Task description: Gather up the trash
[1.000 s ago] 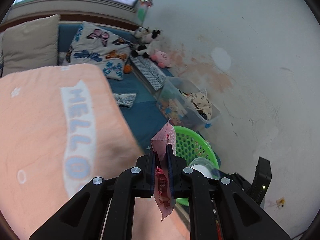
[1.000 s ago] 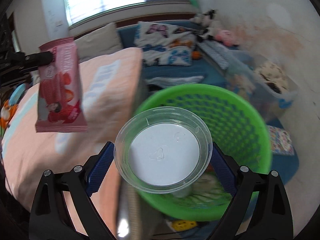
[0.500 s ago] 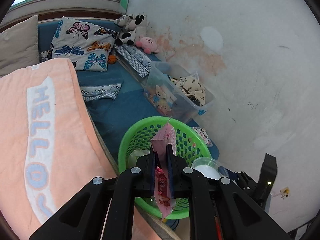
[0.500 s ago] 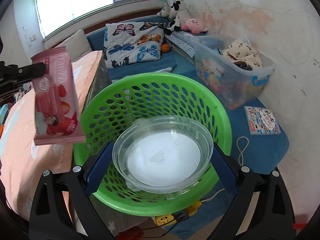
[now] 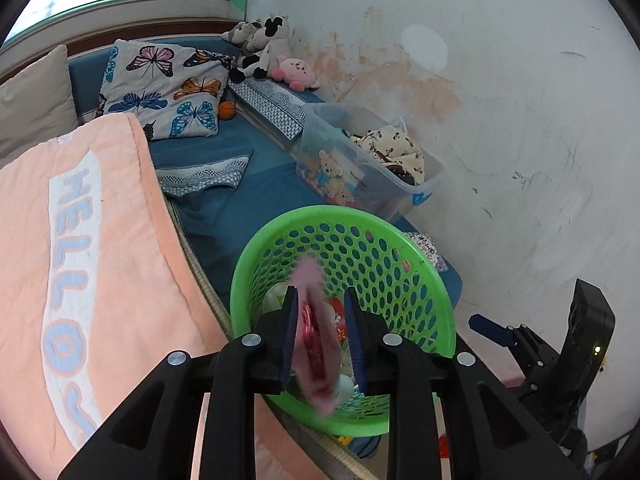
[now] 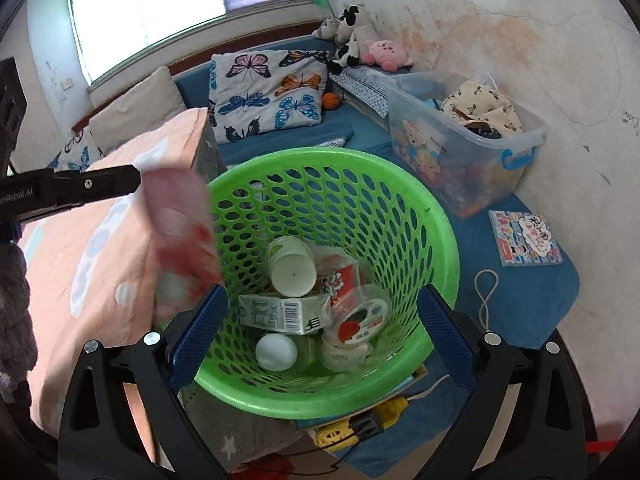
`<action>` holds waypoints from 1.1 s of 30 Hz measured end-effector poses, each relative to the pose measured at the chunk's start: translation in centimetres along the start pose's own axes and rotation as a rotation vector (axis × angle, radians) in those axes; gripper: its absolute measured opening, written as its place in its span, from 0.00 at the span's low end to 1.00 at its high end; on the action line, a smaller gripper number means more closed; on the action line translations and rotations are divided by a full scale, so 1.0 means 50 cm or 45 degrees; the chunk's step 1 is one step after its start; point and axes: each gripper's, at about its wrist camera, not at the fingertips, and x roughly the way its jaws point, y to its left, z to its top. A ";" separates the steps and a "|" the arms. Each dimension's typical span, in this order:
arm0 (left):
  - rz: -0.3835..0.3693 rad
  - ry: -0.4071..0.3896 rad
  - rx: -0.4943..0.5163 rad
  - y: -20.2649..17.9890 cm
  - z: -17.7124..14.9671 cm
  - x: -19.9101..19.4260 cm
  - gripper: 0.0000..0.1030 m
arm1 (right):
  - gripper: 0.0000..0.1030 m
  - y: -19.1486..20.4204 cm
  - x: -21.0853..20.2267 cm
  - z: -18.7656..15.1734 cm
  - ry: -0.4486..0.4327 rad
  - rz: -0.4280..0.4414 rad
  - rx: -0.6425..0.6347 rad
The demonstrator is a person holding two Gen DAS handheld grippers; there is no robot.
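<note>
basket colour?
Bright green, with a perforated wall: the basket shows best in the right wrist view.

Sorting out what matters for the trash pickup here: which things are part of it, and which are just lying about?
Job: pink wrapper dropping between the left gripper fingers, green basket, carton, cups.

Lying about: butterfly pillow, toy bin, plush toys, booklet.

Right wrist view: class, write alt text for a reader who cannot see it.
The open right gripper hangs empty over a green basket holding cups, a carton and a small bottle. At left a blurred pink wrapper drops beside the basket's rim, below the left gripper's arm.
</note>
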 end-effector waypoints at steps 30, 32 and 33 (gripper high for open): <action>0.471 -0.273 0.009 0.127 -0.138 -0.319 0.93 | 0.93 0.211 -0.106 -0.027 -0.094 0.182 -0.157; 0.499 -0.281 -0.037 0.147 -0.156 -0.341 0.93 | 0.93 0.226 -0.112 -0.033 -0.099 0.195 -0.175; 0.509 -0.281 -0.052 0.152 -0.163 -0.348 0.93 | 0.93 0.235 -0.116 -0.036 -0.101 0.198 -0.188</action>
